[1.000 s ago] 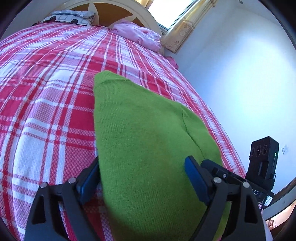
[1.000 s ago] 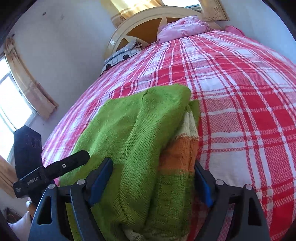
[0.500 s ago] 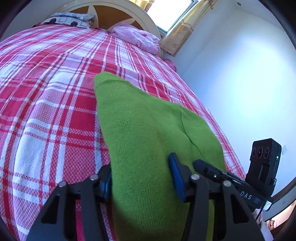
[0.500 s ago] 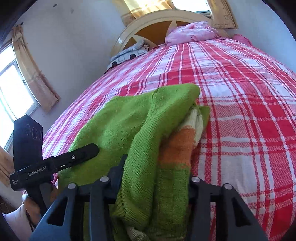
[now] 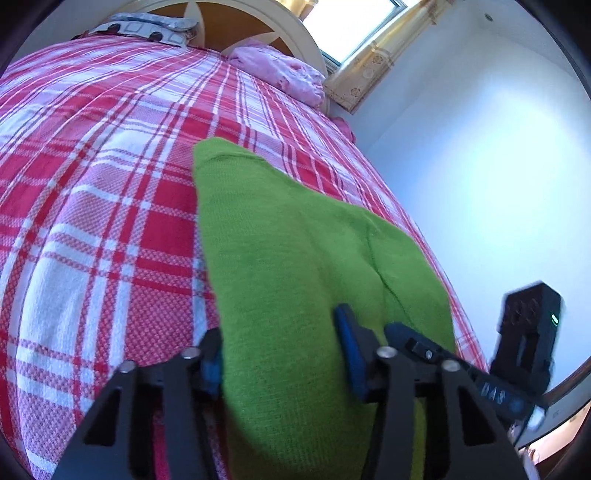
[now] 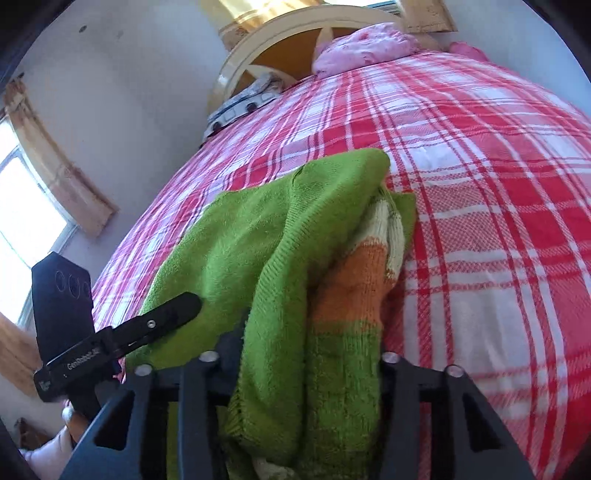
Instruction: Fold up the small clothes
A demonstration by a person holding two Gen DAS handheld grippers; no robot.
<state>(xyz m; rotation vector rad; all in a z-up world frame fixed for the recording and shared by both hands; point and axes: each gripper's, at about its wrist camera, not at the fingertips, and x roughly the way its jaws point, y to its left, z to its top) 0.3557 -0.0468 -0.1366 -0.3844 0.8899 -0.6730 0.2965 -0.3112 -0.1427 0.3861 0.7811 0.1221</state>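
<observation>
Left wrist view: the left gripper (image 5: 280, 354) is closing on the near edge of a green knit sweater (image 5: 295, 266) lying on a red plaid bedspread (image 5: 92, 221); its near hem runs out of frame. Right wrist view: the right gripper (image 6: 306, 354) is closing on bunched folds, its pads hidden by cloth.

A: Sweater (image 5: 295, 258) lies on the bedspread (image 5: 92, 221), near end between the left gripper (image 5: 280, 354) pads, jaws closing.

B: Right gripper (image 6: 310, 354)?

A: Closing on the folded side edge; the other gripper (image 6: 122, 332) sits left of it. Pillow (image 5: 280, 70) and a folded cloth (image 5: 144, 27) lie at the far end, against the headboard (image 5: 258, 26).

B: Window (image 5: 343, 22)?

A: Behind the headboard.
</observation>
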